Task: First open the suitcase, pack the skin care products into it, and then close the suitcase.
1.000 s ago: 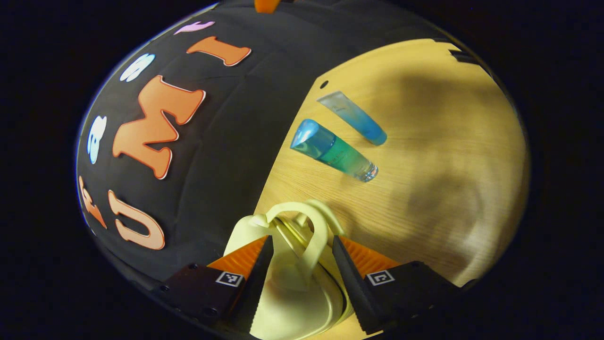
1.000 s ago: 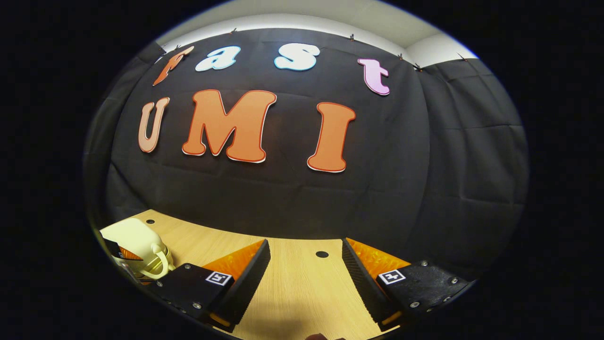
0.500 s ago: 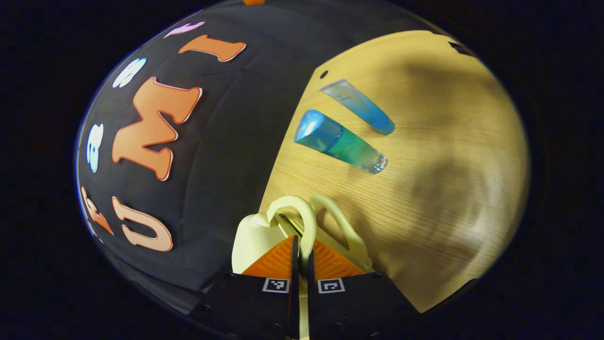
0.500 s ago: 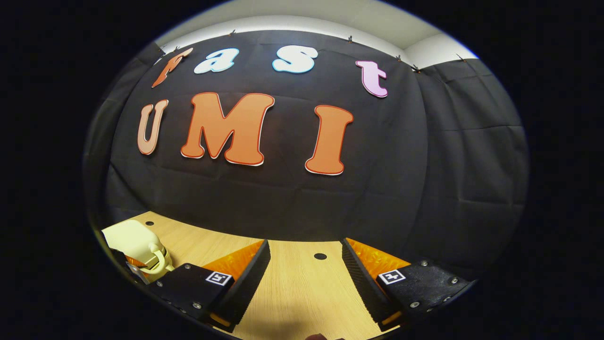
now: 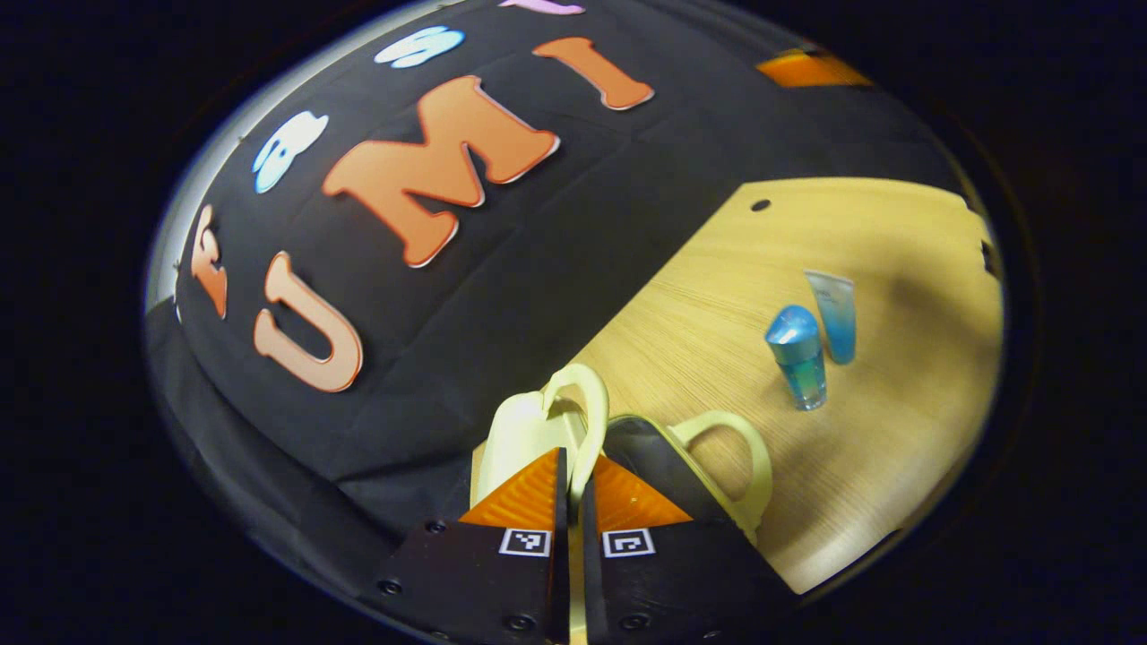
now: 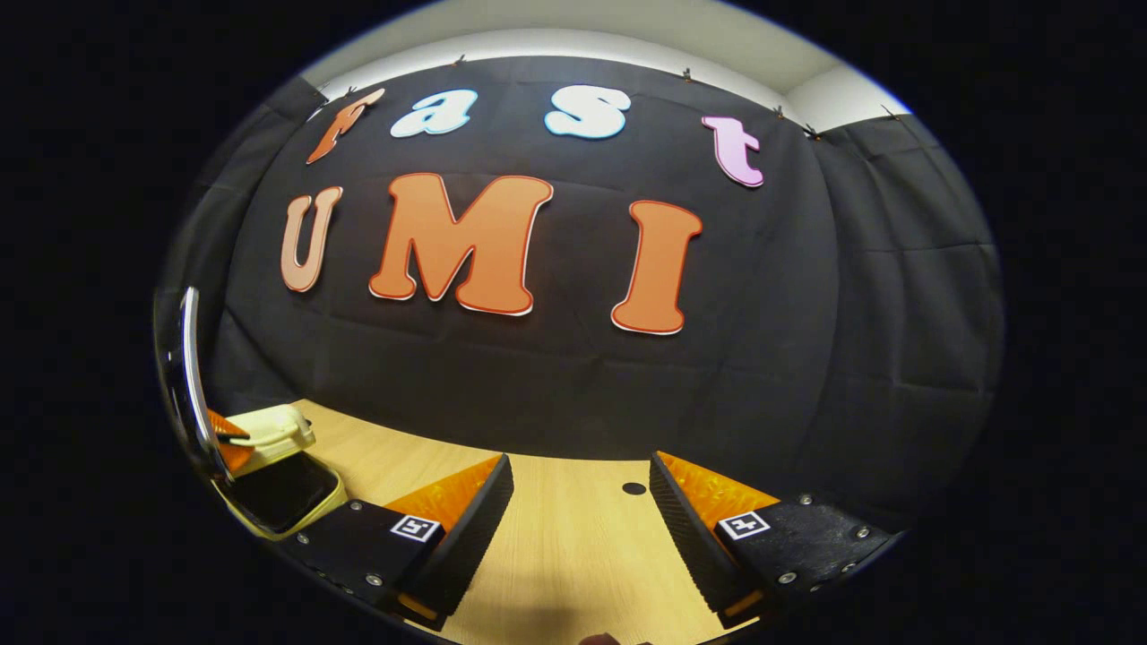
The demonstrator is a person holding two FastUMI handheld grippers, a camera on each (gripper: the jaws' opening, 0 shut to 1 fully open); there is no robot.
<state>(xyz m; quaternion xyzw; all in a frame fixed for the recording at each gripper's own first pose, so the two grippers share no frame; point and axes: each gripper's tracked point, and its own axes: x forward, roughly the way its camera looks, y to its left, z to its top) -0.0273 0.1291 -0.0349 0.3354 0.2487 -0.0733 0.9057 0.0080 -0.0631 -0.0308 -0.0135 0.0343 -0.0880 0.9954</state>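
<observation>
My left gripper (image 5: 573, 466) is shut on the upper carry handle (image 5: 587, 403) of the small cream suitcase (image 5: 520, 439). The lid is raised and the dark inside (image 5: 645, 457) shows; the lower half's handle (image 5: 748, 448) lies toward the table. A blue bottle (image 5: 796, 356) and a pale blue tube (image 5: 833, 305) lie side by side on the wooden table (image 5: 860, 448), to the right of the case. In the right gripper view the open suitcase (image 6: 278, 491) sits at far left with its lid (image 6: 273, 428) up. My right gripper (image 6: 578, 502) hangs open over the table, holding nothing.
The black cloth wall (image 5: 556, 269) runs close behind the suitcase along the table's back edge. A small hole (image 6: 633, 488) marks the tabletop (image 6: 573, 555) just ahead of my right gripper. The other gripper's orange finger (image 5: 811, 70) shows at the top right of the left gripper view.
My left gripper closed on the suitcase's upper handle, then lifted it, swinging the lid up so the dark inside shows. The right gripper has hardly moved.
</observation>
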